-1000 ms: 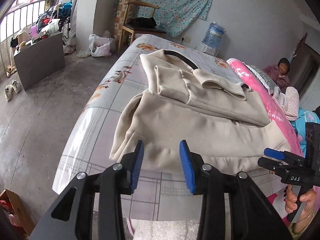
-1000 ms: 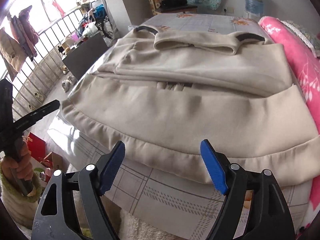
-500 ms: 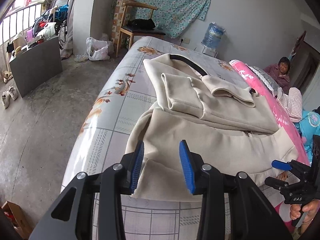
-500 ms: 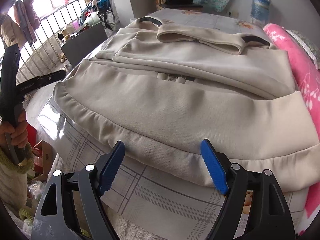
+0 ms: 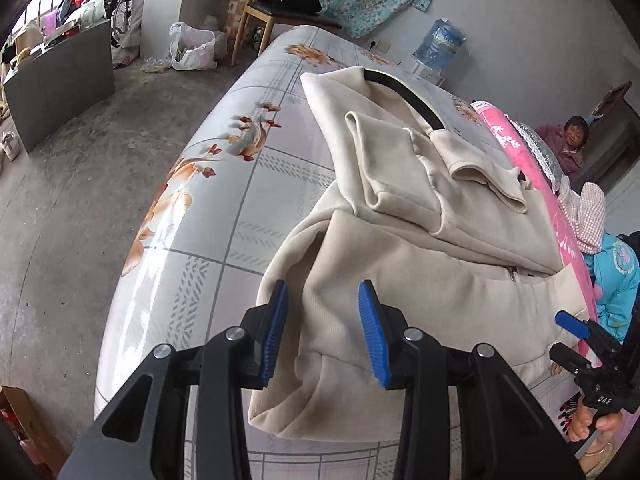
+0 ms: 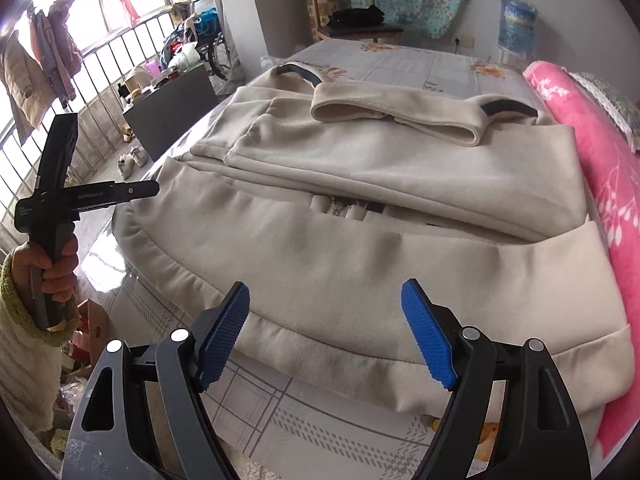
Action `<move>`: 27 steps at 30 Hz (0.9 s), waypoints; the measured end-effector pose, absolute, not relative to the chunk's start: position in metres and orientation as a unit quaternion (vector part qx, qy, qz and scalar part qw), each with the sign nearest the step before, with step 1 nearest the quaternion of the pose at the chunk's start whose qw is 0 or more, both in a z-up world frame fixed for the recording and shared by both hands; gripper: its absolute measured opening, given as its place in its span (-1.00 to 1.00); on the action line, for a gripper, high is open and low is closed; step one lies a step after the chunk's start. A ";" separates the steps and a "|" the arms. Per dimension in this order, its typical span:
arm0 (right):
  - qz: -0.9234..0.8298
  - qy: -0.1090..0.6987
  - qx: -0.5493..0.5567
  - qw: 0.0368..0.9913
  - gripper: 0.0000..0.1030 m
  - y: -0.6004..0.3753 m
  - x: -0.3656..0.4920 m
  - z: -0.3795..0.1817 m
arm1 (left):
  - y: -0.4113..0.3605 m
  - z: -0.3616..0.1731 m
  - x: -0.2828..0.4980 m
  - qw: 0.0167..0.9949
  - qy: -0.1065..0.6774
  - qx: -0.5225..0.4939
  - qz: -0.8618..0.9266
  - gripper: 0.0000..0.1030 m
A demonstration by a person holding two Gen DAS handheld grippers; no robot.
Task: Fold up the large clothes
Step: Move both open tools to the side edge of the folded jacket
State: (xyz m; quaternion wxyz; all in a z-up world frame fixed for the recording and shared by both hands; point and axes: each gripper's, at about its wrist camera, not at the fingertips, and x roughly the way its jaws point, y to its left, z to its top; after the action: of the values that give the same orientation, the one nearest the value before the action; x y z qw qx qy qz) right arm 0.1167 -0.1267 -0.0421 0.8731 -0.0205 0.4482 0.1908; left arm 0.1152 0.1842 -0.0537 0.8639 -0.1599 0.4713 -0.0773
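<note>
A: How far along are you looking with the coat (image 5: pixel 420 280)?

B: Partway, I'd judge. It is lying across the bed (image 5: pixel 224 208), and you are already looking at both sleeves (image 6: pixel 396 114) crossed over the chest, with the upper part lying as 1 flat band. What is waiting is the lower half: the hem (image 6: pixel 320 344) is still lying spread toward the bed's near edge, so at least 1 fold of hem up to collar is left, maybe 2.

A: And your grippers?

B: Your left gripper (image 5: pixel 323 332) is hanging over the coat's near corner, at the bed's floor side, with the blue pads standing partly apart and nothing pinched between them; the cloth is showing through the gap below. Your right gripper (image 6: pixel 326 336) is standing spread wide just above the hem, also gripping nothing. So both are released, poised over the hem.

A: What is the coat feeling like, by the look of it?

B: It is reading as thick, soft, beige fleece with a matte nap, holding rounded folds, not sharp creases. The hem is running as a stitched band, slightly puckered. A dark strip (image 5: pixel 404 92) is showing at the collar end, farthest from the bed's near edge. Something small and pale is peeking out where the folded top is meeting the lower half; I cannot tell what it is. The bed's cover is looking glossy and slick, printed with grey checks and orange flowers, so the coat may be sliding when you are lifting. A pink fuzzy blanket (image 6: pixel 592 152) is lying along the bed's far side.
</note>
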 end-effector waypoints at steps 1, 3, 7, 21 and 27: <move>0.191 0.455 -0.012 0.870 0.45 -0.128 0.121 -0.046 | 0.186 -0.054 0.117 0.863 0.470 -0.168 -0.083 -0.31; 0.191 0.466 0.004 0.864 0.45 -0.133 0.125 -0.053 | 0.190 -0.055 0.119 0.858 0.465 -0.191 -0.103 -0.32; 0.194 0.469 0.020 0.861 0.45 -0.139 0.126 -0.057 | 0.196 -0.049 0.115 0.856 0.437 -0.230 -0.154 -0.34; 0.195 0.464 0.005 0.864 0.45 -0.137 0.128 -0.059 | 0.188 -0.048 0.129 0.842 0.417 -0.254 -0.228 -0.34; 0.195 0.463 0.003 0.865 0.45 -0.136 0.128 -0.059 | 0.165 -0.050 0.127 0.870 0.456 -0.127 -0.137 -0.38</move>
State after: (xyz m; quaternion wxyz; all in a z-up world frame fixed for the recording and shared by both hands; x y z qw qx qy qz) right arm 0.1276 -0.1359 -0.0592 0.8649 0.0029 0.4626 0.1948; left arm 0.1269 0.1653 -0.0501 0.8702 -0.1270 0.4559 -0.1369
